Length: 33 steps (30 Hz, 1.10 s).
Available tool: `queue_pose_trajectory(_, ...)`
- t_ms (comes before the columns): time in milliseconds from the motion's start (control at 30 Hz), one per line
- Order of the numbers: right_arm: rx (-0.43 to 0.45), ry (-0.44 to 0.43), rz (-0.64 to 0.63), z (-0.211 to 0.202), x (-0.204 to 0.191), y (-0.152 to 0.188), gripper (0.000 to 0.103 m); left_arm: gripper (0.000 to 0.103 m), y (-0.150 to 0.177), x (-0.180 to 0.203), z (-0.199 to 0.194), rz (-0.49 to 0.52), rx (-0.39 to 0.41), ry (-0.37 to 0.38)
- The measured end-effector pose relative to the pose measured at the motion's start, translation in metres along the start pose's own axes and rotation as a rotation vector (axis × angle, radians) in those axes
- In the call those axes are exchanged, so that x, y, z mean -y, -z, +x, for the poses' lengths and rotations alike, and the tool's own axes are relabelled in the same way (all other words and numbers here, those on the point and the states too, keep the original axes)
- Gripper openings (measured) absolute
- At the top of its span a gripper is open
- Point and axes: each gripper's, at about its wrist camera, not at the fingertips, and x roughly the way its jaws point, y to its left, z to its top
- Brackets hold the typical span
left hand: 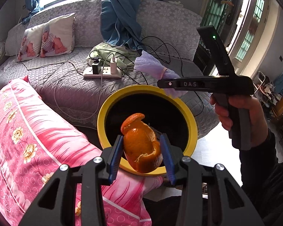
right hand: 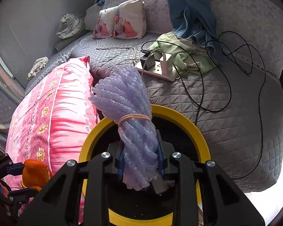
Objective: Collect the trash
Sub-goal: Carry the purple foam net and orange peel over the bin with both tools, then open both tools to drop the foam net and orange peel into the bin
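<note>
left claw point(left hand: 142, 151) pinches orange peel point(left hand: 141, 145), right claw point(right hand: 140, 162) clamps foam net point(right hand: 131, 113)

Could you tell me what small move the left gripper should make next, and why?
Probably open the left gripper: it is shut on the orange peel, which hangs over the mouth of the yellow bin, so the peel should drop in.
</note>
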Motion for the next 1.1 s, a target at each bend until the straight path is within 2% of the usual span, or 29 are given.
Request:
queue_pose_trajectory(433,-0.045,0.012,0.028,0.016,0.014,0.009,0.026,0.038,-0.01,-0.008,0.055,-0.07,-0.073,0.043)
queue_pose_trajectory(700,-0.063,0.014,0.07,0.022,0.026,0.01,0.027,0.039,-0.014,-0.013,0.072,-0.096,-0.088,0.062)
queue_pose_trajectory(767,-0.061,0.008,0.089,0.021,0.03,0.009,0.033,0.04,-0.013,-0.016,0.07,-0.115,-0.08,0.06)
queue_pose_trajectory(867,-0.052,0.015,0.105,0.018,0.034,0.008,0.037,0.051,-0.015,-0.023,0.066,-0.141,-0.066,0.071)
queue_pose_trajectory(900,-0.048,0.018,0.113,0.016,0.036,0.008,0.04,0.058,-0.015,-0.025,0.064,-0.152,-0.061,0.071)
queue_pose_trajectory(1100,-0.032,0.033,0.128,0.009,0.039,0.005,0.046,0.06,-0.015,-0.041,0.054,-0.211,-0.032,0.07)
